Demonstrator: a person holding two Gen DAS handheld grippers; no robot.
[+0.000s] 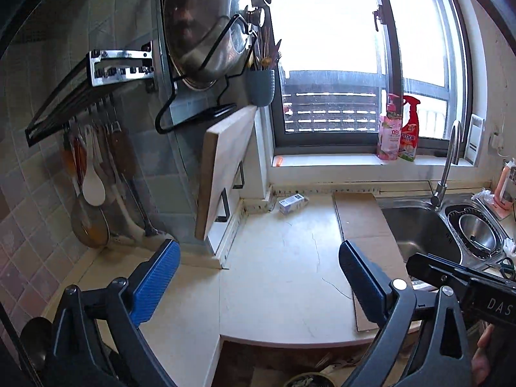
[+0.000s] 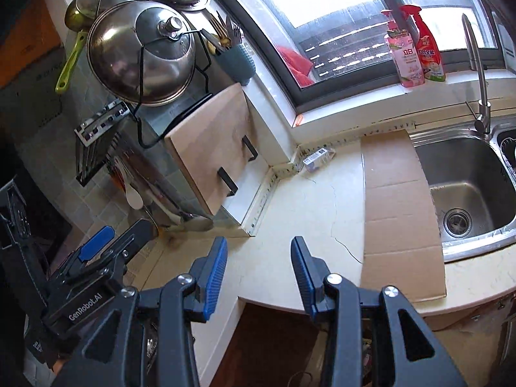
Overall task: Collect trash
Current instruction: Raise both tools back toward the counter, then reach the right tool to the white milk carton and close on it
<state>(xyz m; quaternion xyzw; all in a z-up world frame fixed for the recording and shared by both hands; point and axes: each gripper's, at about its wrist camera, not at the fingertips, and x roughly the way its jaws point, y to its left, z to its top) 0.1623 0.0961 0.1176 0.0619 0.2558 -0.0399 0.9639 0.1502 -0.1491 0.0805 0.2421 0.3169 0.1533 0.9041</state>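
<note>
The left gripper (image 1: 258, 267) has its jaws spread wide, nothing between them. The right gripper (image 2: 259, 266) stands partly open, also empty. A small white-and-purple carton (image 1: 291, 203) lies on the cream stone countertop (image 1: 283, 267), in the back corner beneath the window sill, well apart from both grippers.

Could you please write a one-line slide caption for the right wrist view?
Open, empty right gripper above a cracked countertop, with a small carton in the corner and flattened cardboard beside the sink.
</note>
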